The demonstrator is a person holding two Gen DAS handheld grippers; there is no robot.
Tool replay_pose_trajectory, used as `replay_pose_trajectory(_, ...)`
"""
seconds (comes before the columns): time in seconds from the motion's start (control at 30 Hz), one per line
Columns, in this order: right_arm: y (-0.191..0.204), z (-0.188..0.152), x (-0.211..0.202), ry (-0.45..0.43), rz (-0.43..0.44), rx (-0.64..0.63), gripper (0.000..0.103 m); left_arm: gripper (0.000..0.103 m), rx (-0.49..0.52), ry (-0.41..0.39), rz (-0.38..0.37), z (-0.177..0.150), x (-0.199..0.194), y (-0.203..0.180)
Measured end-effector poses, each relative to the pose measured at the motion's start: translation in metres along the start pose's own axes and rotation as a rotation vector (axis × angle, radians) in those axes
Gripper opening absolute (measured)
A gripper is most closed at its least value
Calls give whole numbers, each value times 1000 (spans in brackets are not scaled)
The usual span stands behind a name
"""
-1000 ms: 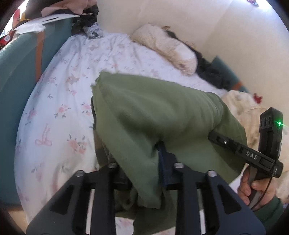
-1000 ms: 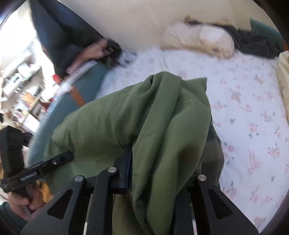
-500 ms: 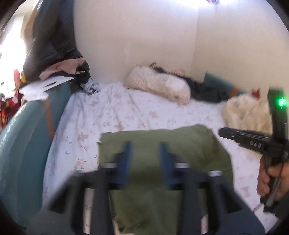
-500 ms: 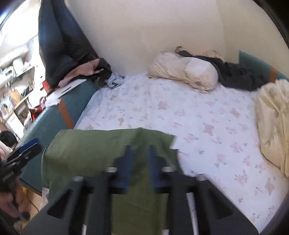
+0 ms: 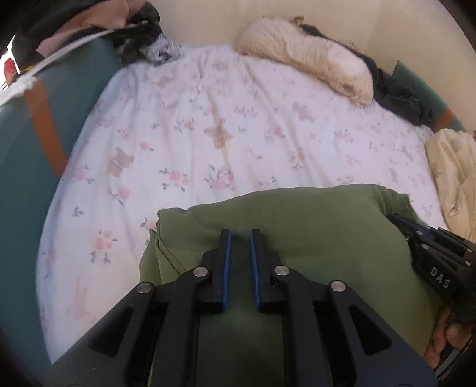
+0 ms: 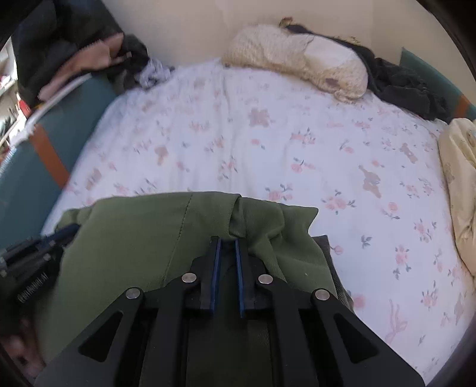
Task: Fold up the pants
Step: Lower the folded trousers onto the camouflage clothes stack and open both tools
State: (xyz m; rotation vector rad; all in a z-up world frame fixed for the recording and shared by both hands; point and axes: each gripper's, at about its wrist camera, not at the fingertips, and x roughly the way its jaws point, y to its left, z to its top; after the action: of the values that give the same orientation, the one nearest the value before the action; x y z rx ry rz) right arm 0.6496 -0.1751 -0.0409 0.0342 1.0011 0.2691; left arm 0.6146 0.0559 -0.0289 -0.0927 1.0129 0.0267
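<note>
The olive green pants point(image 5: 297, 238) lie folded in a bundle at the near edge of the bed, seen too in the right wrist view point(image 6: 148, 235). My left gripper point(image 5: 239, 233) hovers over the bundle's top, its jaws slightly apart with nothing between them. My right gripper point(image 6: 227, 241) sits over the pants near a bunched fold, its jaws also slightly apart and empty. Each gripper shows at the edge of the other's view: the right one in the left wrist view point(image 5: 431, 259), the left one in the right wrist view point(image 6: 35, 256).
The bed has a white floral sheet point(image 5: 226, 134). A cream fleece bundle point(image 5: 306, 56) and dark clothes point(image 5: 398, 98) lie at the far side. A pale yellow blanket point(image 5: 455, 178) is on the right. A teal bed frame point(image 5: 23, 166) runs along the left, with piled clothes point(image 5: 98, 20) at its far end.
A second ago both grippers were shut on the pants and held them up. They have let go, and the pants now lie folded on the bed under the grippers.
</note>
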Motion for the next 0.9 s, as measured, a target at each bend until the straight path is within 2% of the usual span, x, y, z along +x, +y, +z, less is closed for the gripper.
replay_pose_trajectory(0.1,-12,-14,12,-36,61,48,2,10,-17,-45,11,-17,15,4)
replay_pose_trajectory(0.17,-13,-22,12,-60,63,53,1,10,-47,-81,-15,-25,14,10)
replay_pose_trajectory(0.27,-1,-12,-1,-16,3,4,1,10,-36,-75,-29,-15,-1,10)
replay_pose_trajectory(0.3,2,-7,-12,-20,-4,-2,2,13,-23,-83,-11,-12,-16,10)
replay_pose_trajectory(0.33,5,-5,-24,-40,-3,-12,9,15,-19,-99,6,-9,-24,9)
replay_pose_trajectory(0.37,7,-3,-41,-67,-8,-25,16,29,-13,-123,35,-7,-42,7)
replay_pose_trajectory(0.4,8,-2,-60,-85,12,-32,20,53,-17,-136,37,-6,-57,8)
replay_pose_trajectory(0.43,7,-4,-82,-111,54,-31,35,64,-32,-168,3,-7,-76,9)
replay_pose_trajectory(0.47,7,-7,-103,-146,86,-36,62,76,-42,-217,-30,-10,-102,9)
replay_pose_trajectory(0.53,8,-23,-157,-256,99,-59,89,78,-37,-295,-54,-20,-145,4)
replay_pose_trajectory(0.6,10,-45,-201,-319,117,-67,90,89,-35,-344,-76,-43,-189,-3)
replay_pose_trajectory(0.63,8,-64,-226,-335,124,-46,93,92,-36,-372,-71,-65,-218,-8)
replay_pose_trajectory(0.7,7,-99,-265,-365,116,-27,102,93,-42,-413,-71,-99,-254,-14)
replay_pose_trajectory(0.73,8,-116,-282,-386,120,-26,103,93,-46,-442,-76,-131,-279,-18)
replay_pose_trajectory(0.77,11,-144,-305,-406,118,-36,103,95,-46,-455,-72,-151,-294,-20)
replay_pose_trajectory(0.8,14,-163,-320,-417,101,-41,103,101,-49,-467,-63,-180,-312,-22)
replay_pose_trajectory(0.83,18,-193,-339,-424,68,-46,103,102,-44,-467,-64,-196,-321,-24)
replay_pose_trajectory(0.87,21,-211,-350,-430,57,-54,103,102,-48,-465,-77,-228,-337,-26)
replay_pose_trajectory(0.9,25,-238,-365,-434,39,-62,103,102,-50,-453,-82,-242,-344,-27)
